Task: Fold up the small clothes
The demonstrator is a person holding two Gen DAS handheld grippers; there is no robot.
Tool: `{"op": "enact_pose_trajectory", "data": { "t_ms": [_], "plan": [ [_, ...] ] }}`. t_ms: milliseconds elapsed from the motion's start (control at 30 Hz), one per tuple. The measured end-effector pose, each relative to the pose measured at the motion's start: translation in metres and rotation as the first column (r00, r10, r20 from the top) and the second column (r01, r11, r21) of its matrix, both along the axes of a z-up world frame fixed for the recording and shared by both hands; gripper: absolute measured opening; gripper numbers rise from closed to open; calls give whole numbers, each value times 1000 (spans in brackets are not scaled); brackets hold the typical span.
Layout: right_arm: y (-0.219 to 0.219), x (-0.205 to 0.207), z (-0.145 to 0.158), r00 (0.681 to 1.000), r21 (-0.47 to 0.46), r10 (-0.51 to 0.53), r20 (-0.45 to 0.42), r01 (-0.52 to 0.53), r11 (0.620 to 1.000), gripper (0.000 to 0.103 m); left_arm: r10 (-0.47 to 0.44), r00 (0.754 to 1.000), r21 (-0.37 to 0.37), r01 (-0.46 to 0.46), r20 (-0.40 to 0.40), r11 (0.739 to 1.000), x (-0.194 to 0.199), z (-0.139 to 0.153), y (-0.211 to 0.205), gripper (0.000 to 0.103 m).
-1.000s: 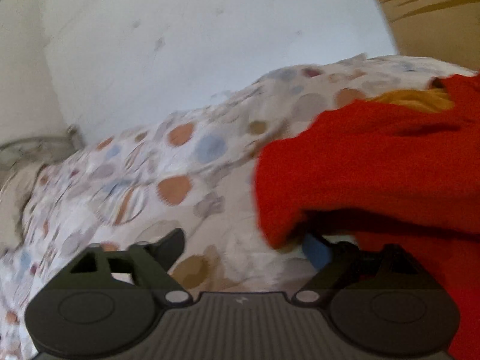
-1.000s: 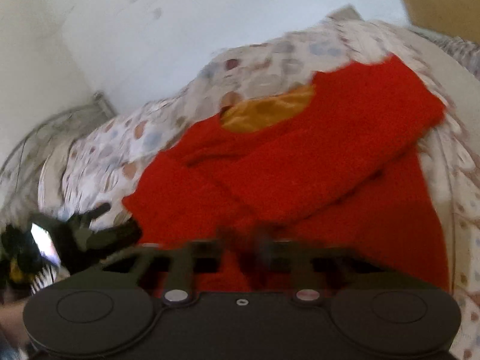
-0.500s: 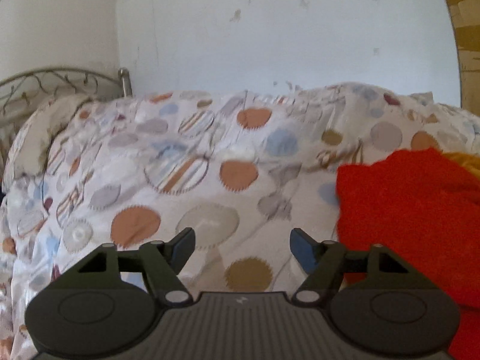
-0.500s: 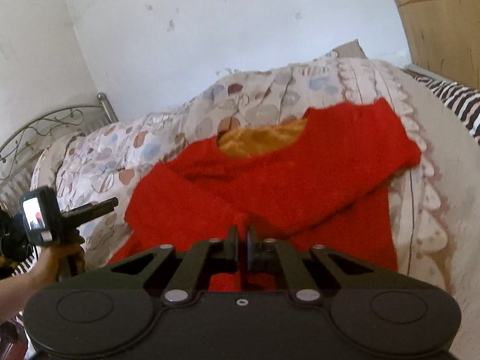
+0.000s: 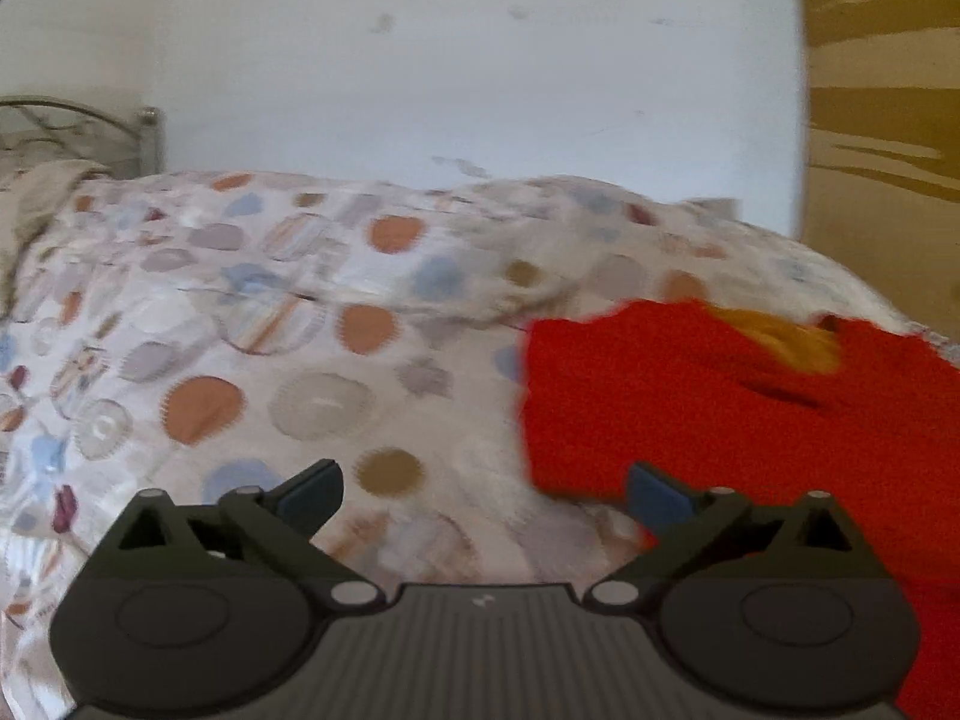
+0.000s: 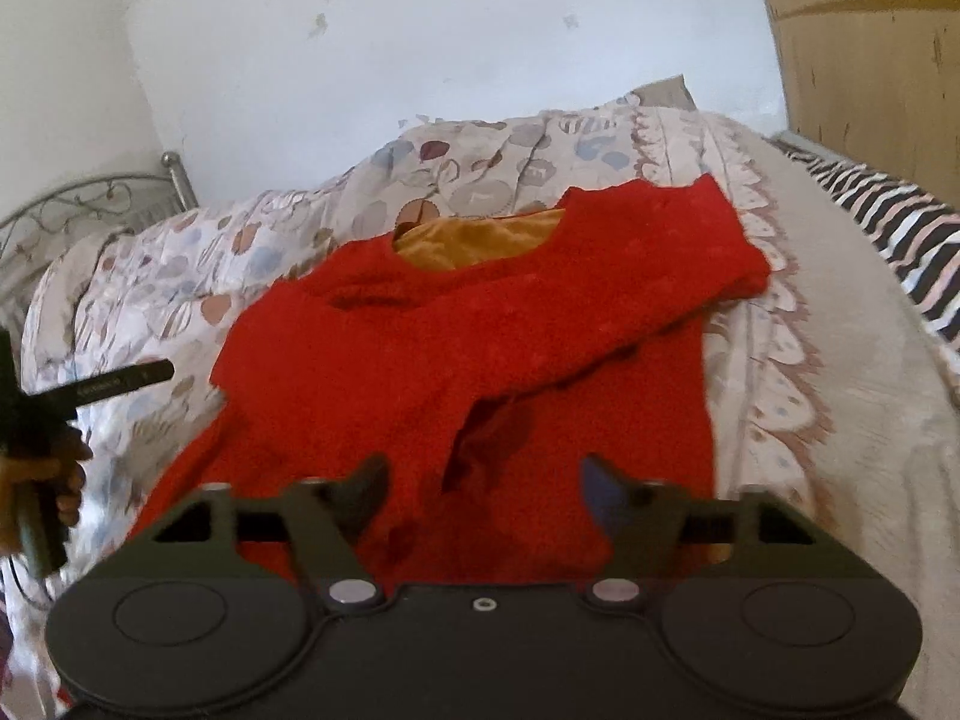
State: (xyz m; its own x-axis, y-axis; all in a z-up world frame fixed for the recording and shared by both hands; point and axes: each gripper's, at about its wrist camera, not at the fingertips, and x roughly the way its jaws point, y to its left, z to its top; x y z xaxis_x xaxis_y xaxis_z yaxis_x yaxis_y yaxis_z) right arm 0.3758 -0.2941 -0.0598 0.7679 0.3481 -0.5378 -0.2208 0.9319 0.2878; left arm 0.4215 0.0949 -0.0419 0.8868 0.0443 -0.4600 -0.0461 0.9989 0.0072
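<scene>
While the red sweater (image 6: pixel 480 324) lay on the bed (image 6: pixel 840 372), sleeve folded across its chest, both the left gripper (image 5: pixel 483 486) and right gripper (image 6: pixel 483 480) were opening their jaws, nothing between them.

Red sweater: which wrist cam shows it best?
Right wrist: the red sweater sits centred, neckline, folded sleeve and body visible. Left wrist shows only its blurred left part, cut off at the frame's right edge.
</scene>
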Motion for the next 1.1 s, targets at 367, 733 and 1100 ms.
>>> {"op": "enact_pose_trajectory", "data": {
  "t_ms": [367, 733, 1100],
  "plan": [
    [-28, -114, -12, 999, -33, -38, 4, 38, 999, 98, -306, 947, -114, 295, -95, 949, -94, -10, -7, 103],
    [-19, -152, -16, 995, -75, -98, -4, 97, 992, 57, -317, 918, -239, 262, -238, 935, -109, -28, -2, 73],
    [-14, -173, -13, 996, -54, -88, -31, 86, 995, 14, -224, 897, -289, 114, -382, 950, -109, -30, 7, 5]
  ]
}}
